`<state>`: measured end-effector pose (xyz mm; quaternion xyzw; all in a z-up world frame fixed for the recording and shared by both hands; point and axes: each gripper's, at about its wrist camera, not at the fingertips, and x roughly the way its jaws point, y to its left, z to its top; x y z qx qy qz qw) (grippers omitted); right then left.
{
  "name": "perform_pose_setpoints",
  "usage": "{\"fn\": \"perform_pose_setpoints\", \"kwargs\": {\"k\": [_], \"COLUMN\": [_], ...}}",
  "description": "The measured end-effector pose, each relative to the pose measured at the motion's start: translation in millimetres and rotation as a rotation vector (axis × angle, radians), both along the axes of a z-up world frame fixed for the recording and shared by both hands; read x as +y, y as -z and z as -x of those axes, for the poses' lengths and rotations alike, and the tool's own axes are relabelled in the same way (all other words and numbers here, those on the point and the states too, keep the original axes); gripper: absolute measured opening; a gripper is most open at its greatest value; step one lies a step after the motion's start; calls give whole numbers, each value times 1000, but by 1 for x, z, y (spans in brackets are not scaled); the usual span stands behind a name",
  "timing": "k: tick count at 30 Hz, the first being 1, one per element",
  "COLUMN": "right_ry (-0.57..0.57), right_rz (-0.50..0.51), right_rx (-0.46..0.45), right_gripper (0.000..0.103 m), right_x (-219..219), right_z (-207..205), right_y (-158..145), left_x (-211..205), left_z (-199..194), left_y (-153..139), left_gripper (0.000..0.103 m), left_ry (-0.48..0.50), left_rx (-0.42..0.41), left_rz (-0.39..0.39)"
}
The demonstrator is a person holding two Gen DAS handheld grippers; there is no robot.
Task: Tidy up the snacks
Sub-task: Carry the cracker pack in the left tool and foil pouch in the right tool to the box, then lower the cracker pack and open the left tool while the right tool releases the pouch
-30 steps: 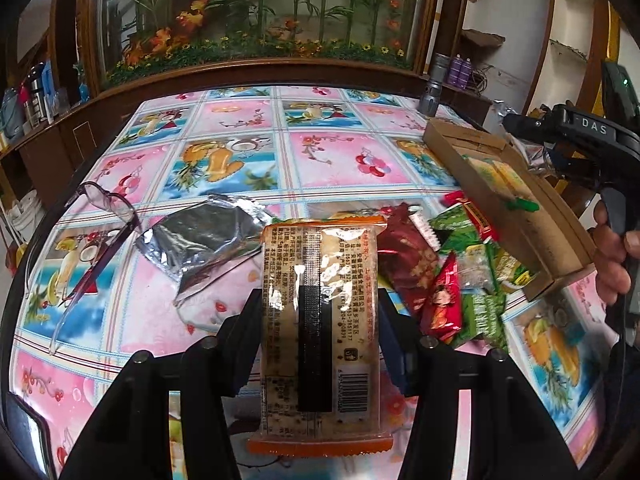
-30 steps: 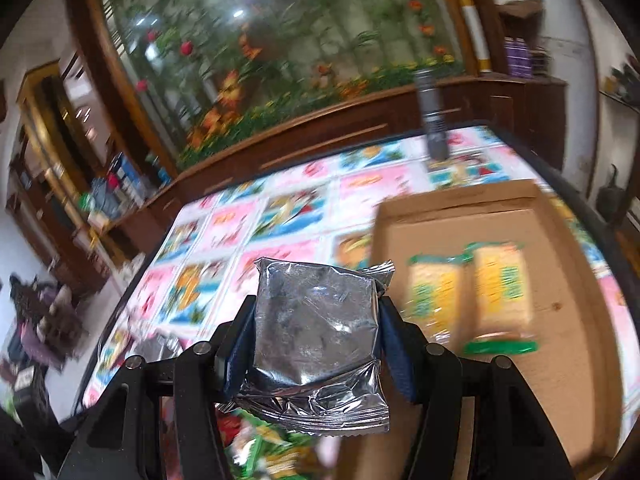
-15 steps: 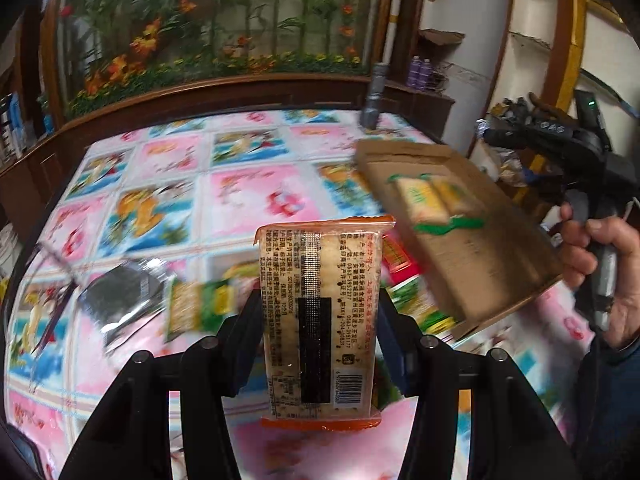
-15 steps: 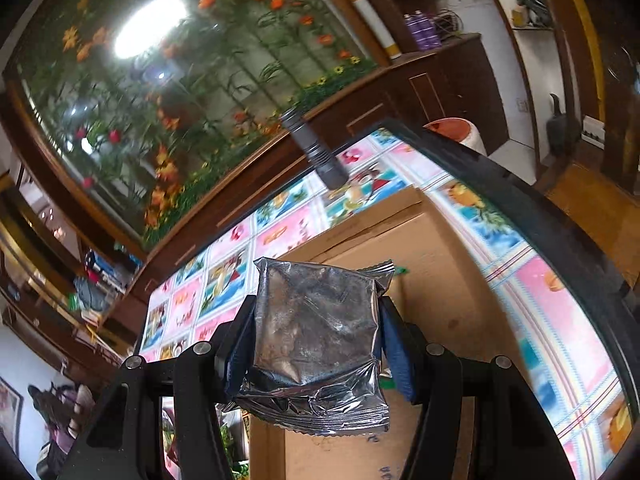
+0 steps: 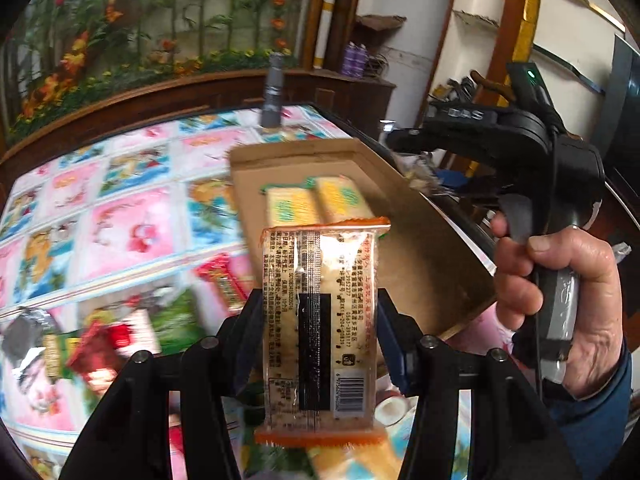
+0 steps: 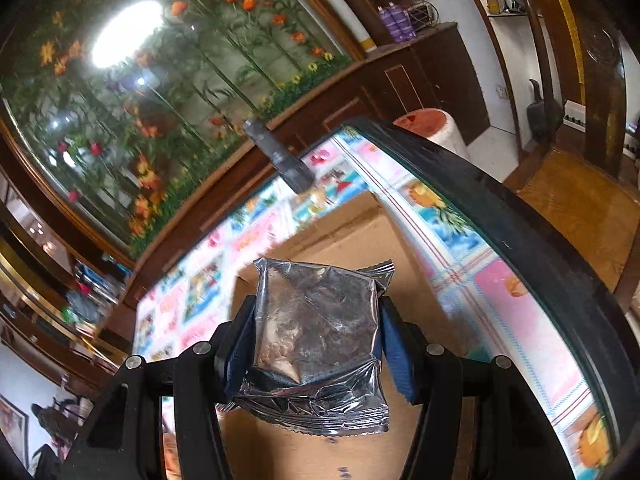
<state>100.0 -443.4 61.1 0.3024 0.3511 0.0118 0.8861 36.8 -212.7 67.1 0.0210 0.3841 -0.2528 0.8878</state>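
Observation:
My left gripper is shut on a clear orange-edged cracker packet and holds it above the table, just short of the near edge of the cardboard box. Two yellow-green snack packets lie in the box. My right gripper is shut on a crinkled silver foil packet and holds it over the box floor. In the left wrist view the right gripper's body is held in a hand at the right, beyond the box.
A heap of red and green snack packets lies on the patterned tablecloth left of the box, with a silver packet at the far left. A grey cylinder stands behind the box. The table's dark rim runs right of the box.
My left gripper has swung right with the cracker packet, toward the box. My right gripper has moved further over the box with the foil packet and tilted.

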Motion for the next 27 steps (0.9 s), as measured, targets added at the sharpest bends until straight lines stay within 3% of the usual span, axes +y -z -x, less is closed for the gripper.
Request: {"fn": "perform_pose_setpoints", "kwargs": {"k": [8,14,27], "right_ry": [-32,-57,-62], "right_rz": [46,76,182], "right_rx": [118,196,240], "right_gripper": [62,62,63], "right_x": [2,9,20], "right_z": [-13,-20,-25], "right_y": [24,41,46], "left_x": [-35,-37,-45], "left_z": [-9,-11,-9], "left_y": [28,32,36], "left_gripper": [52,52,52], "left_ry": [42,51,67], "left_rx": [62,52,17], "left_rz": [-28,-24,-36]}}
